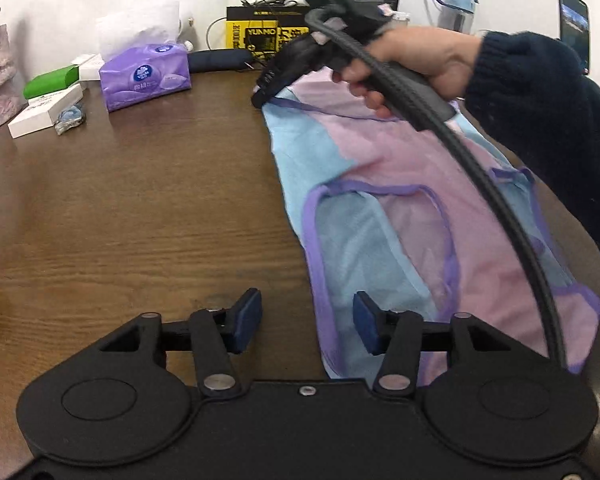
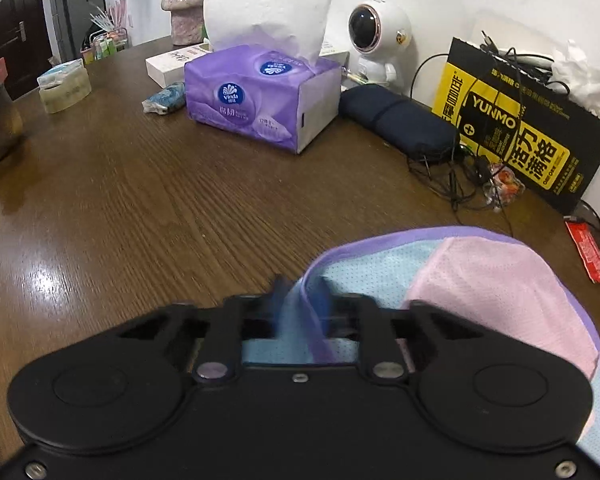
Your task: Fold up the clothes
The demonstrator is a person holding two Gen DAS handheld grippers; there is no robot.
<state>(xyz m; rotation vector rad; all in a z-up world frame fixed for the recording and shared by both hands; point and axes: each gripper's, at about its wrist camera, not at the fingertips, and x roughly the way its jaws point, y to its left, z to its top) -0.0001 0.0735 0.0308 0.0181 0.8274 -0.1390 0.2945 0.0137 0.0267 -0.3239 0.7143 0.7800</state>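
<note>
A pink and light-blue mesh vest with purple trim [image 1: 400, 200] lies on the brown wooden table [image 1: 140, 200], stretched from near to far. My left gripper [image 1: 307, 322] is open, its blue pads straddling the vest's near left edge just above the table. My right gripper [image 1: 266, 92] is at the vest's far end, held by a hand in a dark sleeve. In the right wrist view the right gripper [image 2: 300, 300] is shut on the vest's purple-trimmed hem [image 2: 440, 272], lifting a fold of it.
A purple tissue pack [image 2: 260, 96], white boxes [image 1: 44, 112], a green box [image 1: 52, 80], a dark pouch [image 2: 396, 118], a yellow-black box [image 2: 524, 132] with cables, a white robot figure [image 2: 376, 40] and a tape roll [image 2: 64, 88] line the table's far side.
</note>
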